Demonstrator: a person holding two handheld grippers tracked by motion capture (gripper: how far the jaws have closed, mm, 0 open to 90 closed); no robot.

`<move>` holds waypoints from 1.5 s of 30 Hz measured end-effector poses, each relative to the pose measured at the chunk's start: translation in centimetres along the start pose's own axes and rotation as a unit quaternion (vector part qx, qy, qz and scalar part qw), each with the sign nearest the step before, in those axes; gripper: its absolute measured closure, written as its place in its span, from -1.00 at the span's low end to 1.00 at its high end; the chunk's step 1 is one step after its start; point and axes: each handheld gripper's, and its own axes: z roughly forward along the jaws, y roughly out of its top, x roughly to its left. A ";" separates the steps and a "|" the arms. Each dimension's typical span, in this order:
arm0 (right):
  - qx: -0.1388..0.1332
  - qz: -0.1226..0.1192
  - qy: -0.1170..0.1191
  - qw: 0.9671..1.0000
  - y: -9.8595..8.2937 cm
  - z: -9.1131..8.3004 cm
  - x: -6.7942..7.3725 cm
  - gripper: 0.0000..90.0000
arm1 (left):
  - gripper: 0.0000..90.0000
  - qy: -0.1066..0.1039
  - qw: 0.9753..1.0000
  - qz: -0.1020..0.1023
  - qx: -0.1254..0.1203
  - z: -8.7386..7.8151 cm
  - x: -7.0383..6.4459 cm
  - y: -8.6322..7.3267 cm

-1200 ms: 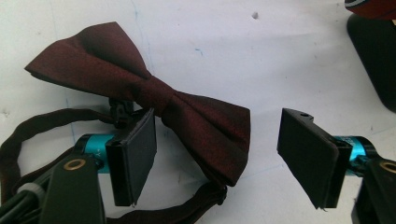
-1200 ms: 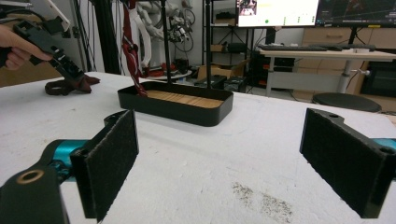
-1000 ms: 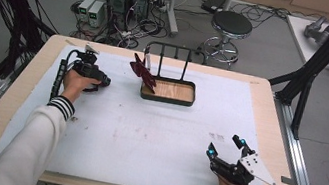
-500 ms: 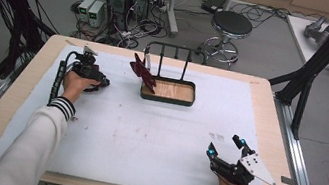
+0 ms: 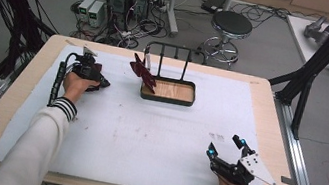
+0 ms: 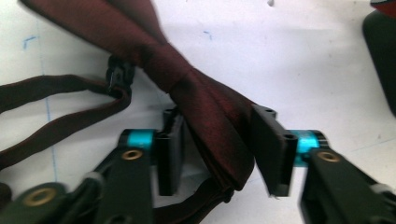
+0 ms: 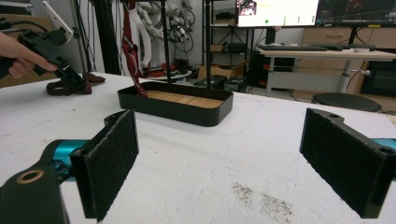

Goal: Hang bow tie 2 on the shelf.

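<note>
A dark red bow tie (image 6: 187, 79) lies on the white mat, its strap (image 6: 56, 88) trailing off to one side. My left gripper (image 6: 219, 154) is open and straddles one wing of the tie, with a pad on each side of it. From above, that gripper (image 5: 96, 81) is at the far left of the mat, held in a hand. A second dark red bow tie (image 5: 143, 71) hangs on the black rack (image 5: 175, 53). My right gripper (image 5: 224, 146) is open near the front right, nothing between its pads (image 7: 109, 158).
The rack's black tray (image 5: 167, 97) with a wooden floor stands at the mat's back centre. In the right gripper view the tray (image 7: 177, 109) is straight ahead and the left gripper (image 7: 70, 77) is far left. A stool and computer gear stand beyond the table.
</note>
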 end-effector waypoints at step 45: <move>-0.001 -0.006 -0.002 1.000 0.0 0.0 0.0 -0.76 | 0.79 -0.022 0.987 0.116 -0.113 -4.4 -1.6 -1.4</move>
